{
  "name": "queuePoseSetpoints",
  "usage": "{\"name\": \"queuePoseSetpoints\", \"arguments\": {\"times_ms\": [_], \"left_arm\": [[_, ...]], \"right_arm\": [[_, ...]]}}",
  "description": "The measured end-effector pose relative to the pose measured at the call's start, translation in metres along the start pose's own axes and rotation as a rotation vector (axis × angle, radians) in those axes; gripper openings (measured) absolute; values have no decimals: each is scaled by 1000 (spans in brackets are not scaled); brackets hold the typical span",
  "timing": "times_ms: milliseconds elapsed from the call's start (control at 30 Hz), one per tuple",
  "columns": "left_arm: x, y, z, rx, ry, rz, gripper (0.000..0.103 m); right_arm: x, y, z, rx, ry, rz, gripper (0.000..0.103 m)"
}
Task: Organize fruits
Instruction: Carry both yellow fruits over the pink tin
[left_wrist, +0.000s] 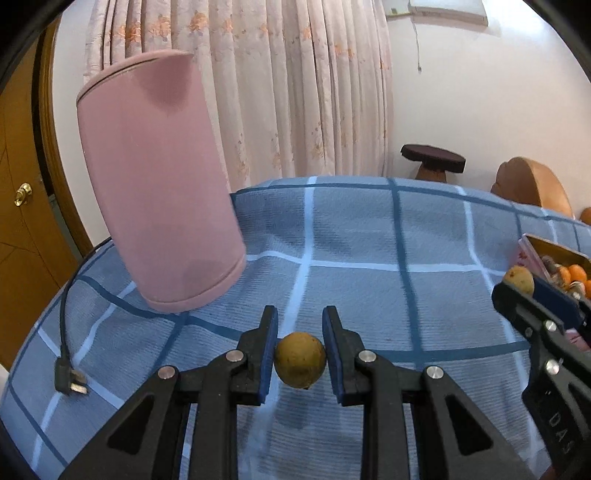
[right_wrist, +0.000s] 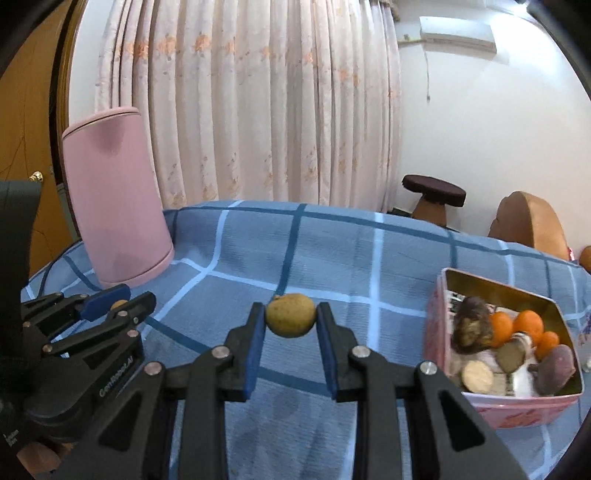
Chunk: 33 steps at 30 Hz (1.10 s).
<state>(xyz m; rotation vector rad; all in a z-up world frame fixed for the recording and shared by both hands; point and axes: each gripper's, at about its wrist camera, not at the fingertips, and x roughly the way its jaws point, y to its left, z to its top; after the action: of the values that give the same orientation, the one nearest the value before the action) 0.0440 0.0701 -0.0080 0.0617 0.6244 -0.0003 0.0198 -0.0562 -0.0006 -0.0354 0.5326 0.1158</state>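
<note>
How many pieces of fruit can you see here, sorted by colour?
Yellow-brown fruit held in the grippers: 2, one in the left gripper, one in the right gripper.
Orange fruit in the pink box: 3 visible.
Total: 5; the box's other contents are unclear.

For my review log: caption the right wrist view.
Right gripper holds a small brown fruit over the blue checked cloth; pink tin of fruit at right.

box (left_wrist: 554, 258): cut off at right edge of left wrist view, contents mostly hidden | cord (left_wrist: 64, 321): runs behind pink canister (left_wrist: 155, 177), far end hidden | left tongs (right_wrist: 110, 304): fruit between them a mere speck in right wrist view | orange chair (right_wrist: 528, 225): base hidden behind counter (right_wrist: 332, 251)
</note>
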Motion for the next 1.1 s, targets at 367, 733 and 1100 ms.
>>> {"name": "queuePoseSetpoints", "arguments": {"times_ms": [367,733,1100], "left_arm": [[-33,-85,6,66,-114,-156,26],[-36,-177,13,101,-109,-276,26],[-16,-238,18,134,-73,-319,26]], "right_arm": [[-38,-73,-18,30,-28,-126,31],[-57,-174,-25,135,-13,-270,31],[-56,-226,-28,202,19,-267,31]]}}
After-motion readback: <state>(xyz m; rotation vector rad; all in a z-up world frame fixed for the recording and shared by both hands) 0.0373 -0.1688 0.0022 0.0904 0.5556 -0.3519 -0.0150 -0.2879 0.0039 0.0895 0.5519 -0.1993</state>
